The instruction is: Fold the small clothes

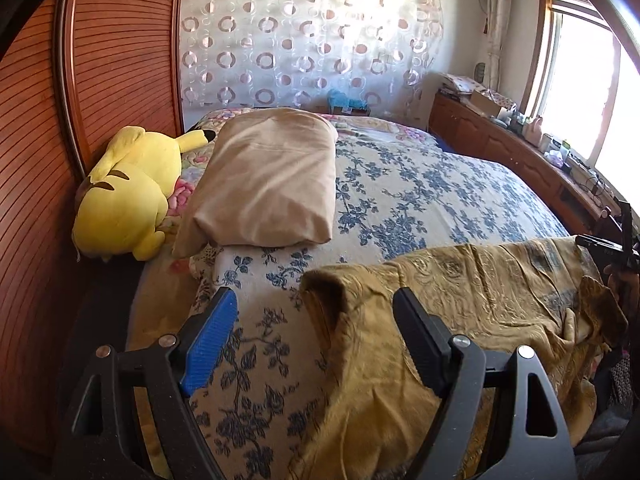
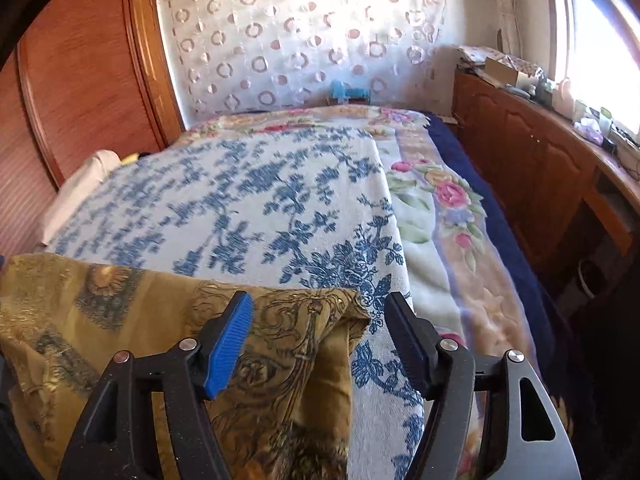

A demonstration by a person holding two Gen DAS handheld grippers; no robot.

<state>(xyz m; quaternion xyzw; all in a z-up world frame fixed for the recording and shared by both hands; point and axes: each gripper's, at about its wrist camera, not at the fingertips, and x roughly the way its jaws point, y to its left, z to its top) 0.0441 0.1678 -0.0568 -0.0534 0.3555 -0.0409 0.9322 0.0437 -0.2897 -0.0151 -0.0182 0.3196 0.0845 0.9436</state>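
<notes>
Golden patterned cloth lies doubled along the bed's near edge; both grippers' jaws gape wide, further folds remain.

Matt woven golden cloth; plush toy; ribbed blue plastic fingers; glossy slatted wood wardrobe.

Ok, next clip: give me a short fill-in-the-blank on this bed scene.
1. Both the left gripper and the right gripper have their jaws ____.
2. The cloth being folded is mustard-____ in colour.
3. The plush toy beside the beige pillow is ____.

Missing: open; yellow; yellow
</notes>
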